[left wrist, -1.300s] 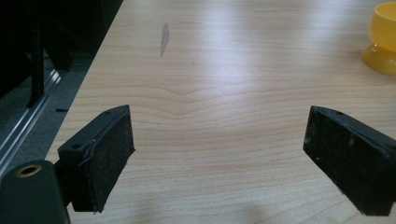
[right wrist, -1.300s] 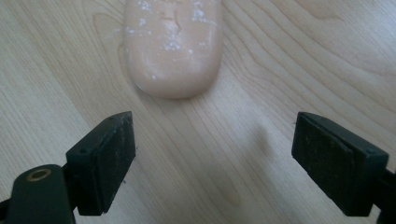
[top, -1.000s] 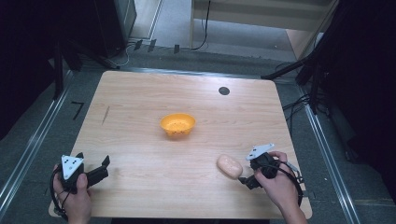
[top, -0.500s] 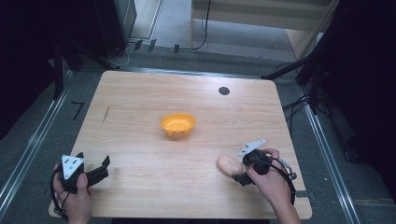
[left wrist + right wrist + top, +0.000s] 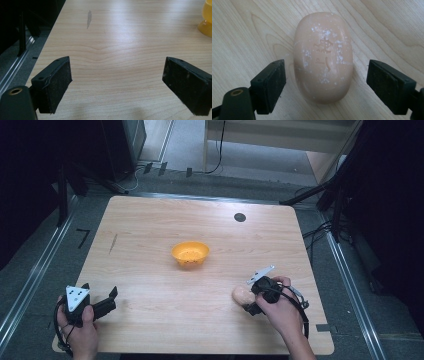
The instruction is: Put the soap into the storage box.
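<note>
A peach-coloured oval soap bar (image 5: 323,56) lies flat on the wooden table, also seen near the front right (image 5: 241,295). My right gripper (image 5: 325,83) is open, its black jaws standing on either side of the bar without touching it; from above the right gripper (image 5: 250,300) sits just right of the soap. An orange bowl (image 5: 190,254) stands upright at the table's middle, its edge showing at the far right (image 5: 206,18). My left gripper (image 5: 111,299) rests open at the front left, and the left gripper (image 5: 120,87) has only bare wood between its jaws.
The wooden table (image 5: 150,230) has a dark round hole (image 5: 240,217) near its back right and a small grey mark (image 5: 113,243) at the left. Metal rails and cables run along the floor on both sides.
My right gripper has moved left and forward onto the soap, so its jaws now straddle the bar. The left gripper and the bowl have stayed put.
</note>
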`<state>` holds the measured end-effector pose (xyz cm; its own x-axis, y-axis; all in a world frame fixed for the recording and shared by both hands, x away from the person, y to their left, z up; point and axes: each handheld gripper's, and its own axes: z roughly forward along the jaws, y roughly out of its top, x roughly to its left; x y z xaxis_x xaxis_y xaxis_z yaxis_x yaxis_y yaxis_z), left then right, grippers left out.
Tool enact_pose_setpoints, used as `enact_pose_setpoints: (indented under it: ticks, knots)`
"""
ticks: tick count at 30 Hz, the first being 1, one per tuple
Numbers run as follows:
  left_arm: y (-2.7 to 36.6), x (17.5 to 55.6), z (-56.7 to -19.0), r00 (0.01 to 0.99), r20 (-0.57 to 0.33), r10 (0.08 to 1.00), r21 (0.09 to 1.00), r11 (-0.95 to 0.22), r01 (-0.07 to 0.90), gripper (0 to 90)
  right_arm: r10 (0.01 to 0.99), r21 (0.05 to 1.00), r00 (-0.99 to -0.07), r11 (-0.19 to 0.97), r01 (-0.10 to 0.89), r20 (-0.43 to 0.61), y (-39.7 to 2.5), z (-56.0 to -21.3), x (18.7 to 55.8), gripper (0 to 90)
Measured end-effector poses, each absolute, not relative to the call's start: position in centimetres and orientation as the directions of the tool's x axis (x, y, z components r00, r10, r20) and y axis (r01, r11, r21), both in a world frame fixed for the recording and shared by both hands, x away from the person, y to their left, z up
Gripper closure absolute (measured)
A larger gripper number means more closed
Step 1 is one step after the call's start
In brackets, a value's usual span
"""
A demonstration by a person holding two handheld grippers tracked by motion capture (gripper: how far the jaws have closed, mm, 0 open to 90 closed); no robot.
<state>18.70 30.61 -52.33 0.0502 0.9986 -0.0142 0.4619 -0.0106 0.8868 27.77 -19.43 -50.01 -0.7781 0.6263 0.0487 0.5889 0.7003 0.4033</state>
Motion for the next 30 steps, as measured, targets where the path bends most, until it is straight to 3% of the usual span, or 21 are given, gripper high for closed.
enact_pose_setpoints:
  ticks: [30]
  knots:
    - [30.5,18.8,-52.3,0.055,-0.006,0.998,0.885,-0.020,0.466,9.2,0.625,0.328,-0.780,0.731,0.599,0.031,-17.5,-51.0,28.6,33.2]
